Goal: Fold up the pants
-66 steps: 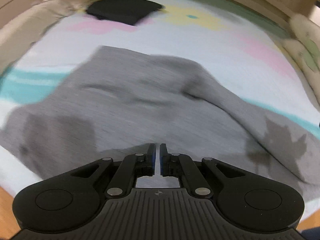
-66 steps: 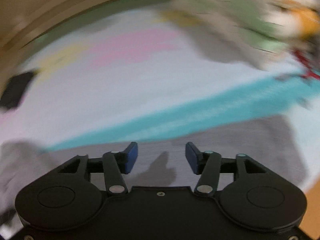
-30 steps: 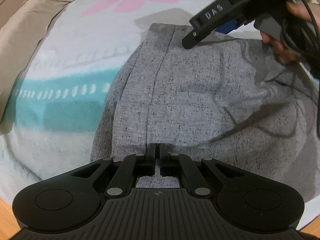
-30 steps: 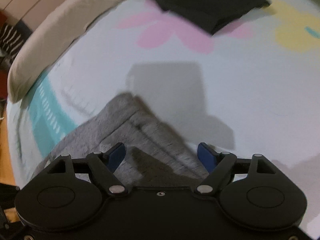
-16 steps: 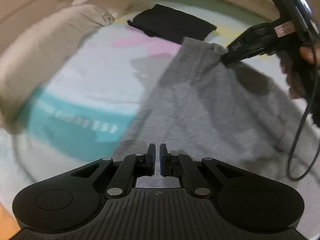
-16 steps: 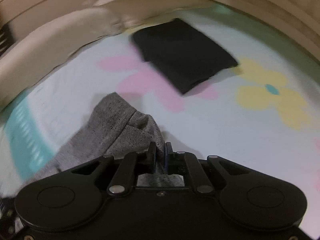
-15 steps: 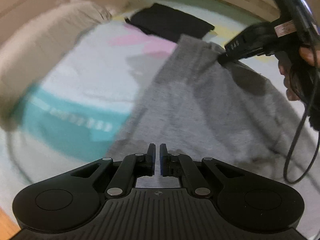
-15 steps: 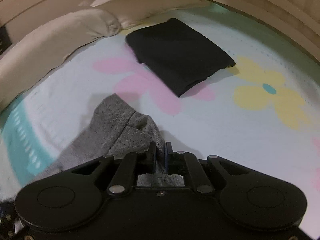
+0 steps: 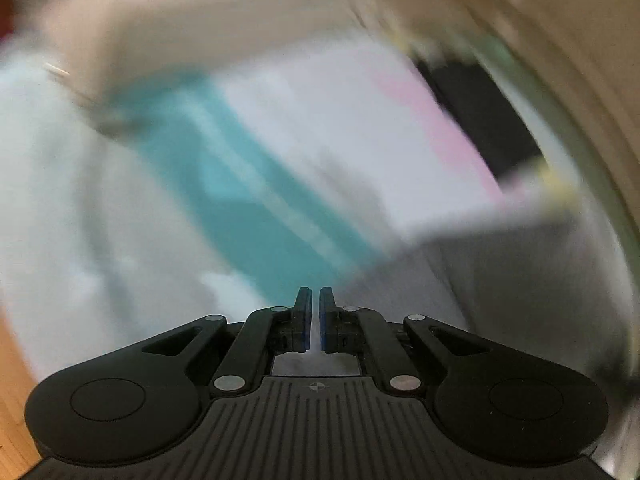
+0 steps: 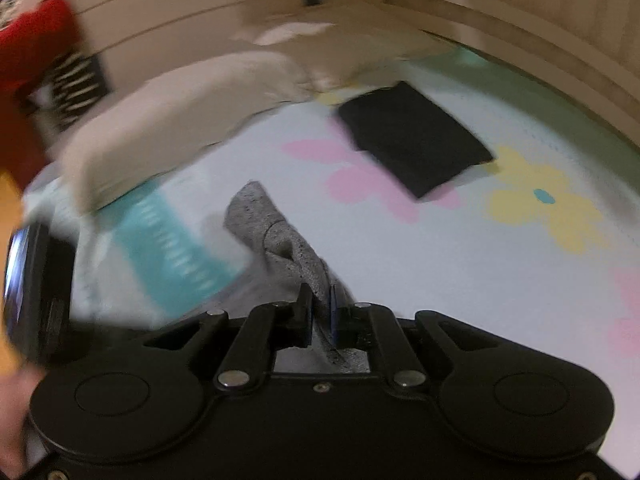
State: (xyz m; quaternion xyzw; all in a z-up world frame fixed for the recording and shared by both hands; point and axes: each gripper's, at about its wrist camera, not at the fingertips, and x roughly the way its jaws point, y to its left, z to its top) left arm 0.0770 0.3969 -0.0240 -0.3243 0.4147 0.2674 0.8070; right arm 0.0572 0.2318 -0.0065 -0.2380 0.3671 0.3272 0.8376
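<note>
Grey pants [image 10: 276, 240], soft, limp knit draping over the flowered bed sheet [image 10: 460, 264] mid-bed, best held by corners: right gripper [image 10: 320, 308] pinching one, left gripper [image 9: 314, 312] pressed together, grip unclear.

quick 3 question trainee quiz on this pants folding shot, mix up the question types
1. True or false: the right gripper is shut on the grey pants.
2. The folded black garment lies on: A) the flowered sheet B) the beige pillow C) the floor.
3. Fill in: the flower right of the black garment is ____.

Key: 1 true. 2 A. 3 yellow.
</note>
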